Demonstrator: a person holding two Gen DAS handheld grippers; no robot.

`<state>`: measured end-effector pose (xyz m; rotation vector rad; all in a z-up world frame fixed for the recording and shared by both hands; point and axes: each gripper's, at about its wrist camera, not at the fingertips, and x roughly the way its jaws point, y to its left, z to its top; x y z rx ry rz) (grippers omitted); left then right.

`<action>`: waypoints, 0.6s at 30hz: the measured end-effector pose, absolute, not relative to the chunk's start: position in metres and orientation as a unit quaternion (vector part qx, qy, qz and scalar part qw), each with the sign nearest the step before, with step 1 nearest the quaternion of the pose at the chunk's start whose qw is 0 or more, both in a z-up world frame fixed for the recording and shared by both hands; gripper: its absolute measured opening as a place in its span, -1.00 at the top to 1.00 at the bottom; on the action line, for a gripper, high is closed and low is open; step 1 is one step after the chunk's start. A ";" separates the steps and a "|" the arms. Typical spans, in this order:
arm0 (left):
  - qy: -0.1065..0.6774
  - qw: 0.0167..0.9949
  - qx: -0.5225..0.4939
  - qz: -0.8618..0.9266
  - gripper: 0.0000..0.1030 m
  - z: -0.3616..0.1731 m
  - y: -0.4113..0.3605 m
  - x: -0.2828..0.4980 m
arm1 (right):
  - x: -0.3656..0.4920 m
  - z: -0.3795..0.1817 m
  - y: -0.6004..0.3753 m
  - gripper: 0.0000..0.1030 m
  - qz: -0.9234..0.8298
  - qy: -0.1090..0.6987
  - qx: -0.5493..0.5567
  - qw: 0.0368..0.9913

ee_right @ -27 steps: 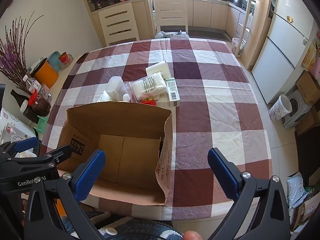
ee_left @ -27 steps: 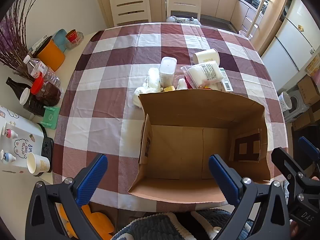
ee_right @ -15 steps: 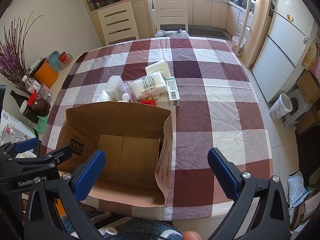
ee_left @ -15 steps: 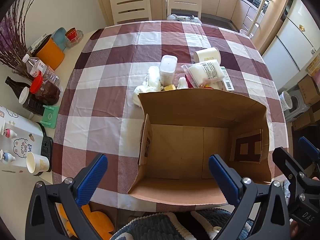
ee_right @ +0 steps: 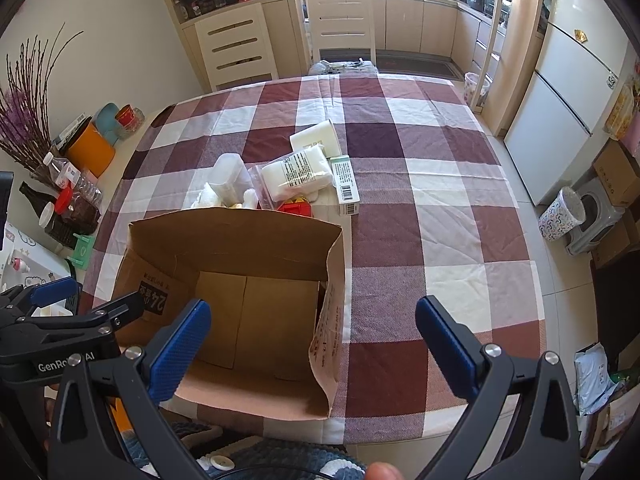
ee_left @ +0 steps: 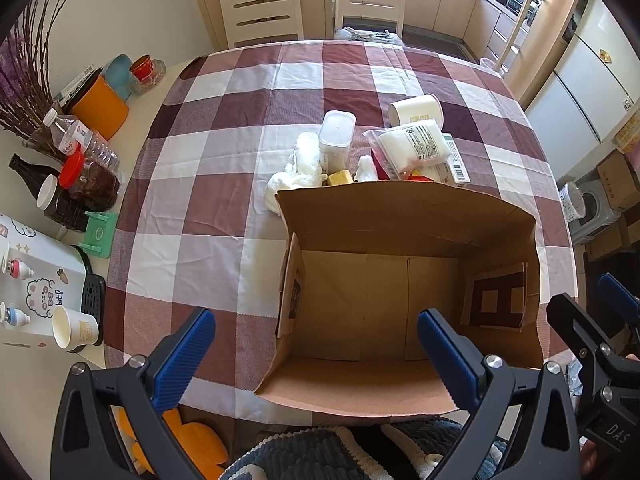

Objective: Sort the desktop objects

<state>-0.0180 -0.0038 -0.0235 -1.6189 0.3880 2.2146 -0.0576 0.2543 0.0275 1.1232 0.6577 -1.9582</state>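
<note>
A: Start at the left edge. What's there?

B: Off the cloth, on the pale counter: an orange tub (ee_left: 100, 108), a clear bottle (ee_left: 86, 142), a dark bottle (ee_left: 30, 168), a jar with a red lid (ee_left: 94, 184), a green stand (ee_left: 98, 234) and a paper cup (ee_left: 74, 328) on its side.

A: And the left gripper?

B: The left gripper (ee_left: 316, 356) hangs over the near table edge, pointing steeply down, jaws spread as wide as they go, nothing between the blue pads. Its right finger sits above the bag's mouth.

A: The bag?

B: A brown paper bag (ee_left: 400, 216) stands open on the checked tablecloth (ee_left: 192, 232), at the near edge. Only its bare bottom shows inside.

A: Where are the things to sort?

B: Bunched just behind the bag's far wall, near mid-table: a white fluffy cloth (ee_left: 298, 168), a clear lidded box (ee_left: 336, 140), a yellow block (ee_left: 340, 178), something red (ee_right: 296, 207) partly hidden, a plastic pouch (ee_left: 414, 146) of white stuff, a paper tub (ee_left: 416, 110) tipped over, and a flat carton (ee_right: 346, 186) with a barcode on the right.

A: The right gripper?

B: The right gripper (ee_right: 312, 348) hangs to the bag's right, also fully spread and holding nothing; its left finger overlaps the bag, its right one is over bare cloth.
</note>
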 end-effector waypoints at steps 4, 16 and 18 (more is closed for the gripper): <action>0.142 0.192 -0.573 0.784 -1.00 -0.023 -0.003 -0.018 | -0.059 0.028 0.253 -1.00 -0.768 0.259 0.441 0.386; 0.155 0.221 -0.564 0.780 -1.00 -0.018 0.003 -0.025 | -0.063 0.031 0.250 -1.00 -0.767 0.260 0.436 0.392; 0.154 0.232 -0.558 0.782 -1.00 -0.015 0.003 -0.024 | -0.064 0.033 0.250 -1.00 -0.768 0.260 0.434 0.392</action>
